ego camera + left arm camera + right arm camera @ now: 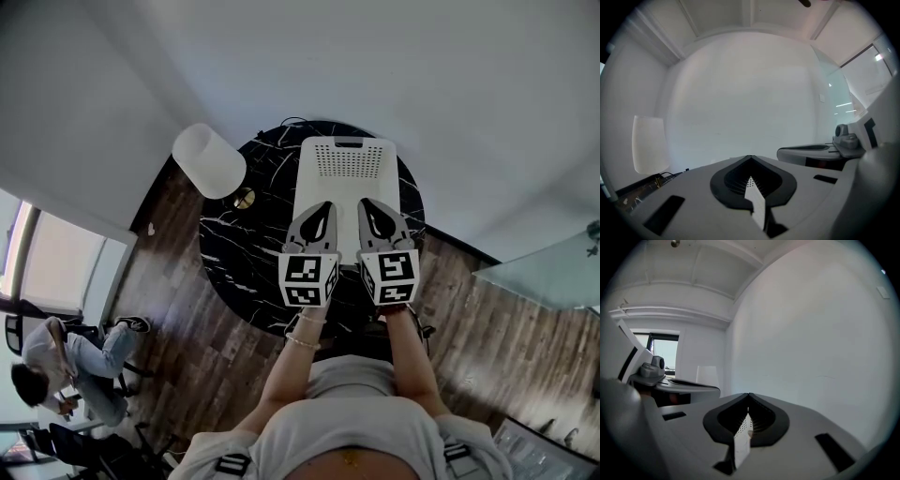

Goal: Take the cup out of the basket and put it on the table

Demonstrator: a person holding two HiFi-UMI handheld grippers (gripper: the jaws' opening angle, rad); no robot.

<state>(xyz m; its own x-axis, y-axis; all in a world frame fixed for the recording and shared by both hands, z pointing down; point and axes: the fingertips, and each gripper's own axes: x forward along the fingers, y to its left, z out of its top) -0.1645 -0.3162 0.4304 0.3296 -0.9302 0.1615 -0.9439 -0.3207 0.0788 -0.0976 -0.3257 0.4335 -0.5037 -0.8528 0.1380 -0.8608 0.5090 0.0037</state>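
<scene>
Grippers first: how do the fingers stand?
Clenched, both of them. The left gripper (325, 206) has its jaws pressed together with nothing between them, and the right gripper (367, 202) is the same.
Where are they?
Side by side over the near edge of the basket (375, 197), tips pointing across it.
And the basket?
White, perforated toward its far end, resting on the round black table (234, 234).
The cup?
I cannot make it out in any view.
Anything else?
A white lampshade (208, 159) is just left of the basket, and a seated person (75, 361) is well off to its left, on the wood floor (187, 319)
</scene>
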